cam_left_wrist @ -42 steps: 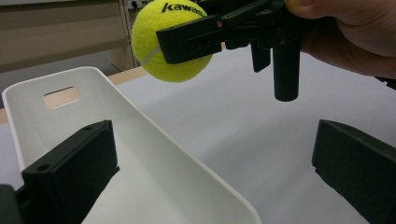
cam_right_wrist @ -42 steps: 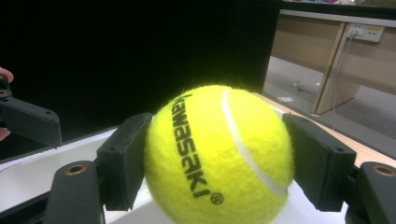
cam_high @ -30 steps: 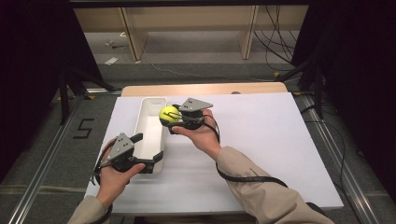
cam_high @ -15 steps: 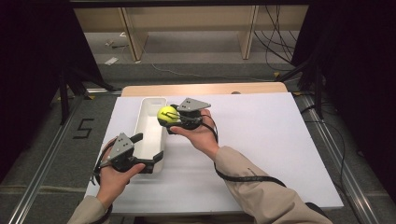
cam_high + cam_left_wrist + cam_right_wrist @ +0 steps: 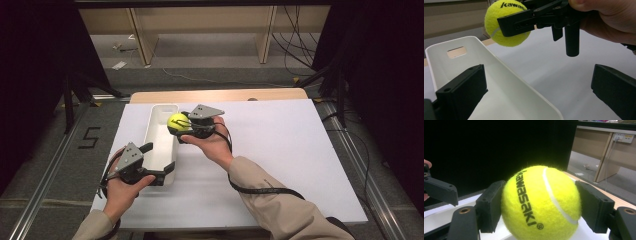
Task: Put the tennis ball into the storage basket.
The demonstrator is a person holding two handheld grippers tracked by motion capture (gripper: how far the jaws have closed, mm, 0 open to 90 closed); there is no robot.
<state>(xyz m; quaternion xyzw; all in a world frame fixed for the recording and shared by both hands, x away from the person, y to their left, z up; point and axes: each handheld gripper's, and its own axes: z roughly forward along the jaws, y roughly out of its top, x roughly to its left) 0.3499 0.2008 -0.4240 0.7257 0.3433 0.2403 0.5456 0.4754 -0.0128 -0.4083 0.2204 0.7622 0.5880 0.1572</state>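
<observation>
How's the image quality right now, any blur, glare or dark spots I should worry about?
High view: the white table is evenly lit, the sides are black, and there's no glare. Left gripper view: the ball and bin are sharp, with soft shadows. Right gripper view: the ball's print is crisp, and the left background is dark.

We see white tabletop (image 5: 280, 150) at centre, bare wood edge (image 5: 220, 95) toward 12 o'clock. Grey floor (image 5: 200, 55) beyond, wooden shelving legs (image 5: 142, 37) at 12, loose black cables (image 5: 295, 45) at 1. Dark curtains (image 5: 35, 65) at 9 and 3. Metal rail (image 5: 47, 165) at 8, painted "5" (image 5: 90, 137) beside it.
</observation>
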